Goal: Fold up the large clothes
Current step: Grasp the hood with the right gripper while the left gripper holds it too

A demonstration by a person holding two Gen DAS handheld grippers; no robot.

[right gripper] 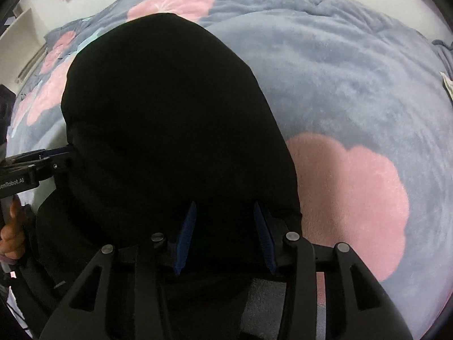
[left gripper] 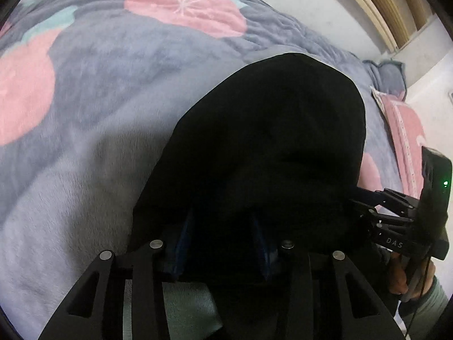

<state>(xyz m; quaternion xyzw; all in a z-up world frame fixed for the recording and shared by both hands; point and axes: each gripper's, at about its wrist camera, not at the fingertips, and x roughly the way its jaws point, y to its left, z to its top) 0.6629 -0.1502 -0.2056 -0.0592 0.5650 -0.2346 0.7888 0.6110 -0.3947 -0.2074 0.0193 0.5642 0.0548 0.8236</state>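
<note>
A large black garment (left gripper: 269, 147) lies on the bed, spread ahead of both grippers; it also fills the middle of the right wrist view (right gripper: 170, 119). My left gripper (left gripper: 223, 226) has its blue-padded jaws apart with the garment's near edge between them. My right gripper (right gripper: 223, 223) likewise has its jaws apart with black cloth between them. The right gripper shows in the left wrist view (left gripper: 390, 215) at the garment's right edge. The left gripper shows in the right wrist view (right gripper: 36, 161) at the garment's left edge. The cloth hides the fingertips.
A grey-blue fleece blanket (left gripper: 99, 90) with pink flower shapes (right gripper: 348, 198) covers the bed. A pink pillow (left gripper: 407, 133) lies at the right. White wall and wooden slats (left gripper: 376, 2) stand beyond the bed. A hand (right gripper: 11, 235) holds the left gripper's handle.
</note>
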